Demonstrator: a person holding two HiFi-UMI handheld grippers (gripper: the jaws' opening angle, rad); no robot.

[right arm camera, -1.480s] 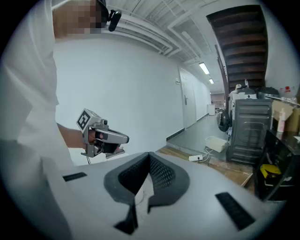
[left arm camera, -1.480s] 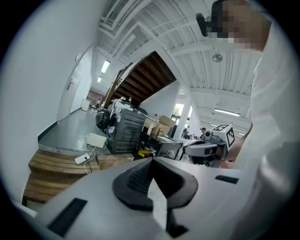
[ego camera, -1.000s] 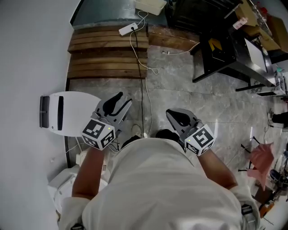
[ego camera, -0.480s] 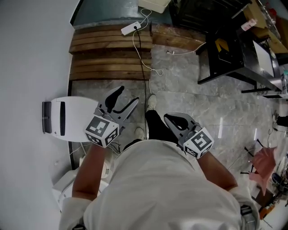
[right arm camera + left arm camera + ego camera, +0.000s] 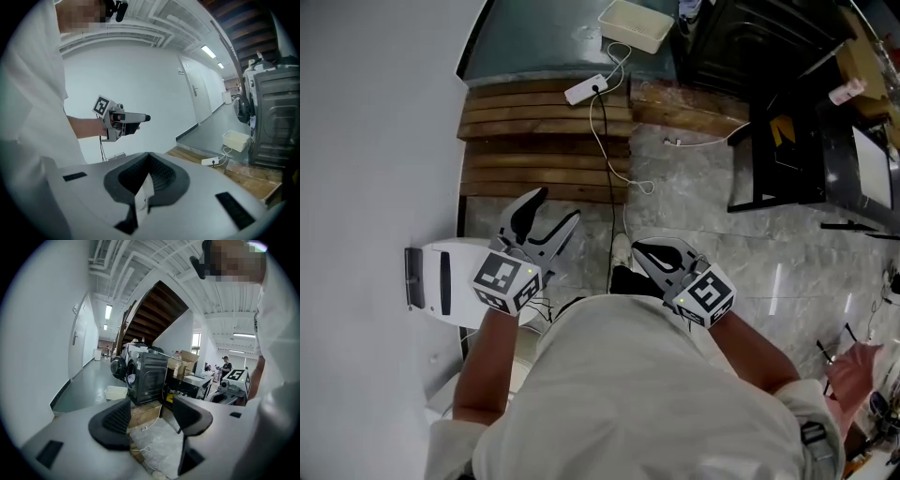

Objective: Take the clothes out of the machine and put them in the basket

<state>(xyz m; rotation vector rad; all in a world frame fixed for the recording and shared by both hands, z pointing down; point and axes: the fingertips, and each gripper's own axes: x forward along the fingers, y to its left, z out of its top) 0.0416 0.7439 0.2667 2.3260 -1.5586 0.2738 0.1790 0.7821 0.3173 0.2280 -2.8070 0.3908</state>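
Both grippers are carried in the air over the stone floor, apart from everything. My left gripper (image 5: 553,211) has nothing between its jaws, which are opening; the left gripper view (image 5: 147,416) shows floor through the gap. My right gripper (image 5: 643,251) is shut, and a small white scrap shows where its pads (image 5: 159,176) meet; I cannot tell what it is. Ahead stands the black washing machine (image 5: 146,378), also visible at the right edge of the right gripper view (image 5: 276,122). A cream plastic tub (image 5: 635,23) lies on the floor beside it. I see no clothes in either gripper.
Wooden pallets (image 5: 544,141) lie ahead, with a white power strip (image 5: 589,90) and its cable trailing across them. A white appliance (image 5: 441,281) stands against the left wall. A black table frame (image 5: 787,141) is at the right. A pink cloth (image 5: 853,361) hangs far right.
The person has walked forward, so the pallets and tub sit nearer. Both grippers moved ahead with the body. The left jaws have spread apart; the right jaws stay shut.
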